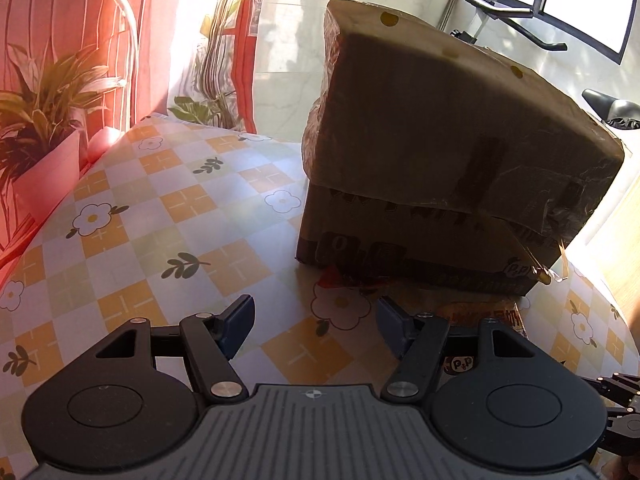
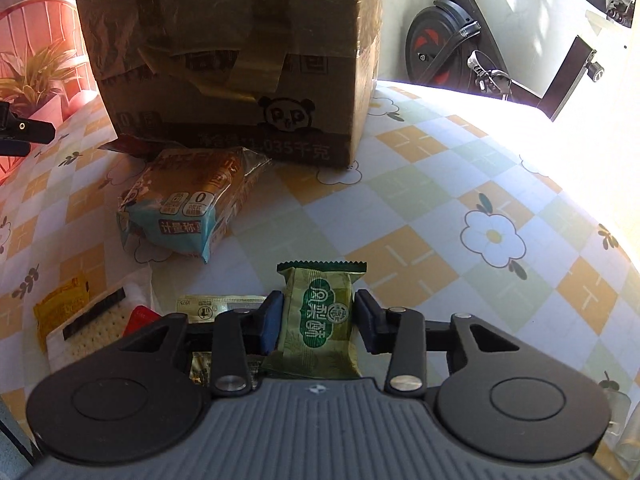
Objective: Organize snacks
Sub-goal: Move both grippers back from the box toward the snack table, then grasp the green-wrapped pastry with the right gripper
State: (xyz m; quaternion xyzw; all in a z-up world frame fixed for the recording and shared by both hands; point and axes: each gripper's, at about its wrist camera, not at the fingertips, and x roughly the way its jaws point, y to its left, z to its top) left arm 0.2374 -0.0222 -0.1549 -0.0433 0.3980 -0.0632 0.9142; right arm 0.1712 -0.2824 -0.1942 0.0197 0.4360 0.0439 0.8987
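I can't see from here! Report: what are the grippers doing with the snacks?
Right hand-held gripper straddling green snack packet, not clamped. Left hand-held gripper open, empty. Cardboard box ahead; nothing in the way.

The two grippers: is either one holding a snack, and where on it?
The right gripper brackets the green packet at mid-length; whether it grips cannot be told. The left gripper holds nothing.

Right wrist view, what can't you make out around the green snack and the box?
- Grip on the green snack: the right gripper straddles it; pad contact is unclear on the right side.
- Box: top cut off by the frame edge; contents hidden.
- Packets behind the gripper's left finger: mostly covered.
- Red wrapper, left wrist view: tucked under the box.
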